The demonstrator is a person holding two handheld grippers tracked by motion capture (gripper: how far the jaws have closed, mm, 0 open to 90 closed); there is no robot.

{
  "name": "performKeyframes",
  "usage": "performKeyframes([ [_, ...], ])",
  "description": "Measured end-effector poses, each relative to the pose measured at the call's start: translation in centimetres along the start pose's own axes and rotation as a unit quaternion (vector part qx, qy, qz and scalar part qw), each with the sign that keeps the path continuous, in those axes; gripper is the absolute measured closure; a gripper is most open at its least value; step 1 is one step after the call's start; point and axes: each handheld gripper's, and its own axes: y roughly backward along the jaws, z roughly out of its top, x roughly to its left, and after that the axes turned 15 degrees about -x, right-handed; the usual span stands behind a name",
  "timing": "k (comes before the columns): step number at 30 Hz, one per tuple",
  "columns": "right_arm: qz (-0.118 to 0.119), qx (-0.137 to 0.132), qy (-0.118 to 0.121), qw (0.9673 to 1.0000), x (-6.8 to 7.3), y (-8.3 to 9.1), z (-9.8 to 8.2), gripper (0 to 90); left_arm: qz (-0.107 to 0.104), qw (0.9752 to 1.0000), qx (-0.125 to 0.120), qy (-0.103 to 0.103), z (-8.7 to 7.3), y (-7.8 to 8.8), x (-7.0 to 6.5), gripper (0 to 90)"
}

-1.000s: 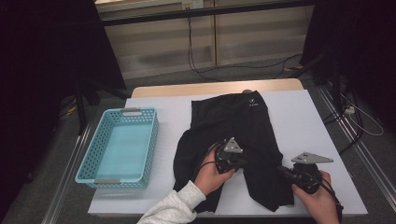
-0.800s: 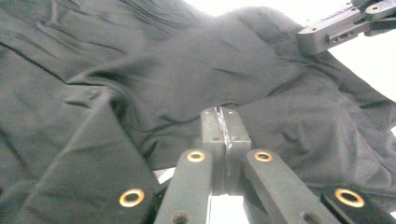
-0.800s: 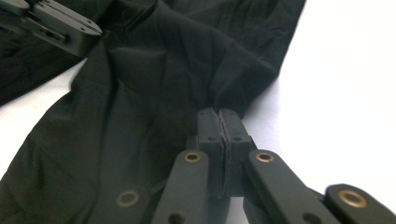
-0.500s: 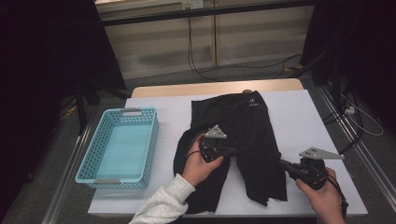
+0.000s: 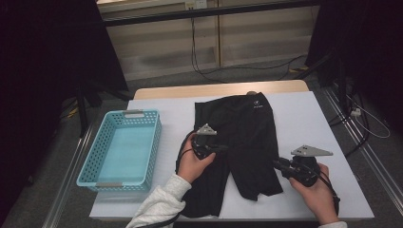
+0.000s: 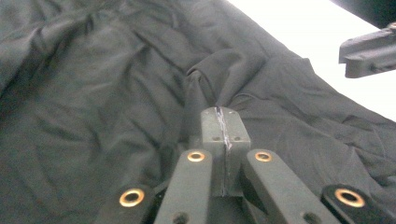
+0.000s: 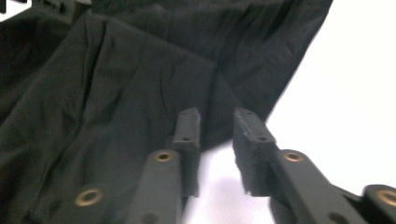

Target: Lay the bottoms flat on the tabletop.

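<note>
Black shorts (image 5: 249, 128) lie spread on the white table (image 5: 309, 118), waistband at the far side. My left gripper (image 5: 222, 148) is over the crotch area, shut on a pinched fold of the fabric; in the left gripper view the cloth (image 6: 93, 93) puckers at the closed tips (image 6: 223, 116). My right gripper (image 5: 277, 164) is at the outer edge of the right leg. Its jaws have just been opening. In the right gripper view they (image 7: 215, 123) stand apart with bare table between them and the shorts' hem (image 7: 140, 79) just beyond the tips.
A light blue plastic basket (image 5: 92, 154) sits at the left of the table. Bare white table (image 7: 345, 93) lies right of the shorts. The table's front edge runs close under both hands. The right gripper's jaws (image 6: 369, 51) show at the upper right of the left gripper view.
The left gripper has moved left, dragging the pinched fold with it. The right gripper has let go of the leg hem and its jaws have parted.
</note>
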Motion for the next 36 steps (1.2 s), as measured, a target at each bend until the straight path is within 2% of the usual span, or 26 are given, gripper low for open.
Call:
performKeyframes([
  [5, 0.01, 0.012, -0.017, 0.9997, -0.1, 1.1, -0.8, 63.8, 0.013, 0.9999, 0.0, 0.004, 0.0, 0.7, 0.4, 90.0],
  [10, 0.022, 0.036, -0.02, 0.9989, 0.2, 1.1, -1.6, 63.1, 0.009, 0.9999, 0.006, 0.001, -0.1, 1.1, 0.3, 89.3],
  [11, 0.026, 0.041, -0.016, 0.9987, 0.3, 0.9, -1.7, 64.1, 0.01, 0.9999, 0.004, -0.002, -0.1, 1.0, 0.2, 87.5],
  [13, 0.034, 0.052, -0.011, 0.998, 0.7, 0.6, -1.9, 67.9, 0.008, 0.9999, 0.005, -0.004, 0.0, 1.0, 0.1, 76.0],
  [17, 0.054, 0.054, 0.001, 0.9971, 1.2, 0.3, -2.0, 87.5, -0.001, 0.9996, 0.003, -0.028, 0.7, 1.0, -1.1, 62.0],
  [20, 0.075, 0.056, -0.006, 0.9956, 1.5, 0.2, -2.0, 90.0, -0.01, 0.9991, -0.003, -0.042, 1.2, 0.9, -2.2, 53.0],
  [23, 0.083, 0.053, -0.005, 0.9952, 1.8, 0.3, -1.8, 90.0, -0.021, 0.998, -0.002, -0.059, 1.5, 0.8, -3.3, 48.0],
  [27, 0.085, 0.049, 0.0, 0.9952, 2.0, 0.4, -1.7, 90.0, -0.048, 0.9965, 0.018, -0.066, 1.2, -0.1, -4.8, 44.9],
  [28, 0.079, 0.049, -0.003, 0.9957, 1.9, 0.4, -1.7, 88.3, -0.056, 0.9956, 0.023, -0.071, 0.9, -0.5, -5.3, 44.7],
  [29, 0.07, 0.047, -0.005, 0.9964, 1.8, 0.5, -1.6, 80.7, -0.064, 0.9947, 0.027, -0.075, 0.7, -0.8, -5.7, 44.3],
  [31, 0.052, 0.032, -0.011, 0.9981, 1.2, 0.7, -1.5, 59.8, -0.076, 0.9936, 0.033, -0.076, 0.3, -1.3, -6.3, 44.7],
  [36, 0.007, 0.008, -0.031, 0.9994, -0.5, 1.7, -1.4, 39.6, -0.095, 0.99, 0.047, -0.093, -0.9, -2.4, -7.5, 46.8],
])
